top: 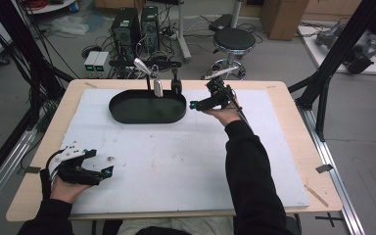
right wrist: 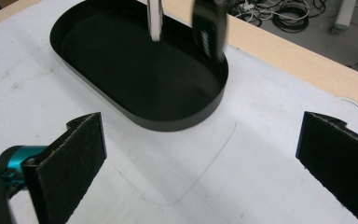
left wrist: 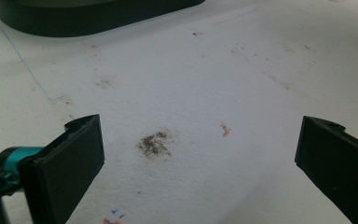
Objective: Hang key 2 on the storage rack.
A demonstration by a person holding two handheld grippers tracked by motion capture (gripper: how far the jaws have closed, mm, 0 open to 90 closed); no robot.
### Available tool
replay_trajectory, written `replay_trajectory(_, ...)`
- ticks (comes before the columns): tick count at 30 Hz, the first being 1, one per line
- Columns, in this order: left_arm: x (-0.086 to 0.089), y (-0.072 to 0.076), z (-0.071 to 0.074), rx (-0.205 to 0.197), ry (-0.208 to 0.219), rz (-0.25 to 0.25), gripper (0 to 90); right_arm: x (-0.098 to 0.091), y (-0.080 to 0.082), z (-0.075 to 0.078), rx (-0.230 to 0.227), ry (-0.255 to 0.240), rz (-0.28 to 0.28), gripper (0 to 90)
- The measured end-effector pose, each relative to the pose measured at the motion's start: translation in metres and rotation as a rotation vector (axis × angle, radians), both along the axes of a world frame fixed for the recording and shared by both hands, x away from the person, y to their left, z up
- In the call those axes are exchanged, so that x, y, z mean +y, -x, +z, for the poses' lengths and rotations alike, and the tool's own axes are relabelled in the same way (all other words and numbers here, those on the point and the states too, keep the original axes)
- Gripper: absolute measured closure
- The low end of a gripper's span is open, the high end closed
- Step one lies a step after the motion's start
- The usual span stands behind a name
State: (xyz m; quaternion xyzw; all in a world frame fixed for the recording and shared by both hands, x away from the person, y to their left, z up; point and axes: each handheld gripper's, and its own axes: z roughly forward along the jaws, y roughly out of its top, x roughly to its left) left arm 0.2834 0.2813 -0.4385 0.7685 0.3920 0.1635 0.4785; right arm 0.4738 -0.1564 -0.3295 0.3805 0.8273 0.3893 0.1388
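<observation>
A black oval tray (top: 127, 115) lies at the back middle of the white mat. A silver utensil (top: 157, 87) and a black one (top: 176, 86) lean on its far rim. My right gripper (top: 194, 105) hovers just right of the tray, pointing left at it. In the right gripper view the tray (right wrist: 182, 122) lies ahead, the silver handle (right wrist: 156, 18) and black handle (right wrist: 209, 28) stand in it, and the right gripper (right wrist: 200, 149) is open and empty. My left gripper (top: 105, 172) rests at the mat's front left; its own view shows the left gripper (left wrist: 200, 154) open over a dirt smudge (left wrist: 154, 143).
The white mat (top: 176, 161) covers most of the wooden table (top: 298, 127). A pencilled oval outline (right wrist: 214, 158) marks the mat next to the tray. Beyond the far edge stand a stool (top: 233, 41), computer towers (top: 127, 27) and cables. Black frame posts flank both sides.
</observation>
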Motion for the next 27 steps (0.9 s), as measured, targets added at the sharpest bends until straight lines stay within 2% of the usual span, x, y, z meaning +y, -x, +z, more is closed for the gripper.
replay_trajectory(7, -0.001, 0.001, 0.0, 0.004, -0.001, 0.002, 1.7, -0.018, 0.012, -0.01, -0.005, -0.007, -0.016, 0.8)
replay_trajectory(15, -0.001, 0.002, 0.0, 0.005, -0.001, 0.005, 1.7, -0.036, 0.024, -0.013, -0.023, -0.021, -0.03, 0.8)
replay_trajectory(27, 0.0, 0.002, 0.0, 0.008, -0.005, 0.003, 1.7, -0.063, 0.043, -0.03, -0.028, -0.001, -0.05, 0.8)
